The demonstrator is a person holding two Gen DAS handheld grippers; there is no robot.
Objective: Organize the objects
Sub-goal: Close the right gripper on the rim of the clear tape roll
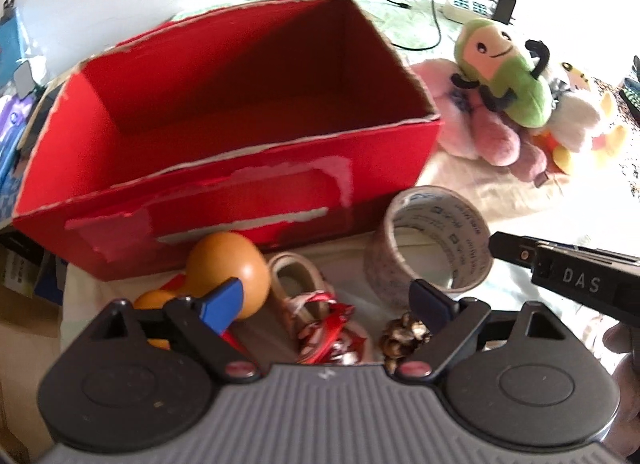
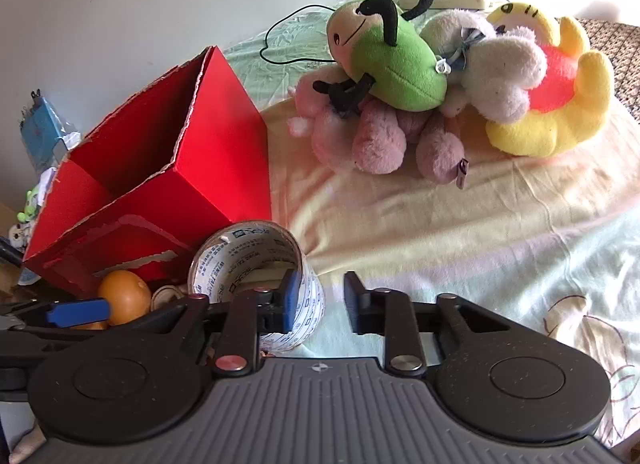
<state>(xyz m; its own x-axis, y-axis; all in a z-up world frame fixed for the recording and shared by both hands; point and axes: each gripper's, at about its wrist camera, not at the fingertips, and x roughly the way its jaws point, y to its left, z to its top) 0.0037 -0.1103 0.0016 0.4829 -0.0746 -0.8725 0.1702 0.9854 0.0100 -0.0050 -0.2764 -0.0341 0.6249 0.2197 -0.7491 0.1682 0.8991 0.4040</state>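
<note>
Left gripper (image 1: 328, 300) jaws hang released over the gourd (image 1: 228, 272) and ribbon clutter, the red box (image 1: 240, 192) just beyond. Right gripper (image 2: 322, 302) jaws, narrowly parted, straddle the tape roll (image 2: 256, 260) wall (not visibly pinched); lifted, it could slip free.
</note>
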